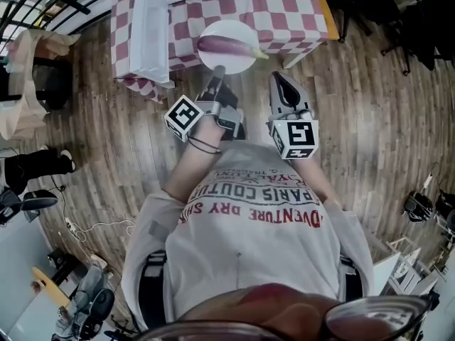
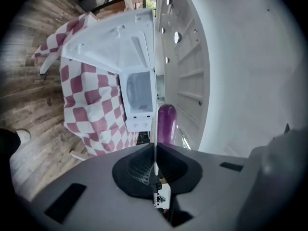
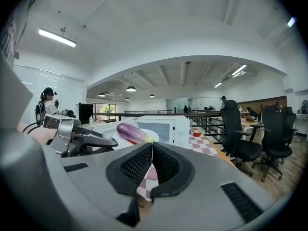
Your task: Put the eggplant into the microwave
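The head view looked steeply down over the person's shirt at the checkered table [image 1: 298,13] just ahead. The left gripper view was rolled sideways and the right gripper view sat upright, both facing the microwave [image 3: 168,129] from nearby. All three caught the eggplant [image 1: 226,46] on its plate [image 1: 227,27].

This is a large open-plan office with a test set-up in it. Black swivel office chairs [image 3: 236,121] stand on a wood-plank floor [image 1: 370,105] beside a long dark railing [image 3: 207,113], and people sit at desks far behind. Strip lights [image 3: 57,37] and round lamps hang from a high white ceiling. A surface under a red-and-white checked cloth [image 1: 291,9] carries a white microwave [image 3: 180,129]. A power strip [image 1: 69,225] with its cable lies on the floor among stands and gear.
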